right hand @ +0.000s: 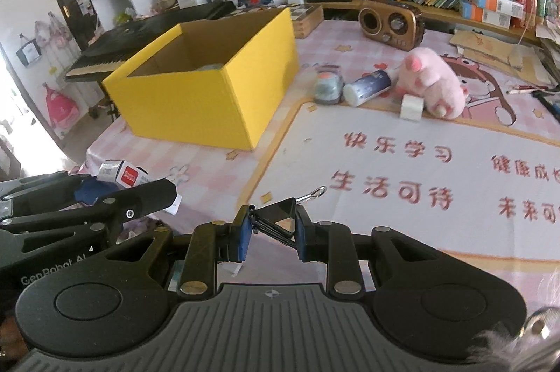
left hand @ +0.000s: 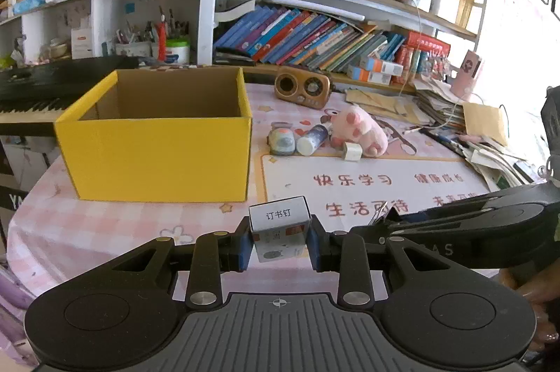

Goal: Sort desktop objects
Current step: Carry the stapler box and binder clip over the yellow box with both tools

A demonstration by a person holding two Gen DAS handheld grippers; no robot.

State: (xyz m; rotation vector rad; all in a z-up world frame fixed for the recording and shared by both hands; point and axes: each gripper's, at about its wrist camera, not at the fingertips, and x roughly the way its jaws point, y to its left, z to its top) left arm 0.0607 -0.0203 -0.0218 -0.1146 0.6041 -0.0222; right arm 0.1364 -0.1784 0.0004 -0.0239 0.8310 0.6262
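Jaws of both grippers are pinching cargo above the desk (right hand: 402,225), likely bound for the open yellow box (left hand: 157,158): left gripper (left hand: 280,240) clamps a staple box (left hand: 280,232), right gripper (right hand: 273,232) a binder clip (right hand: 278,218).

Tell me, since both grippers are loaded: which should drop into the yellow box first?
Left, probably. Its gripper, holding the staple box, faces the yellow box head-on; the right, with the binder clip, sits farther off.
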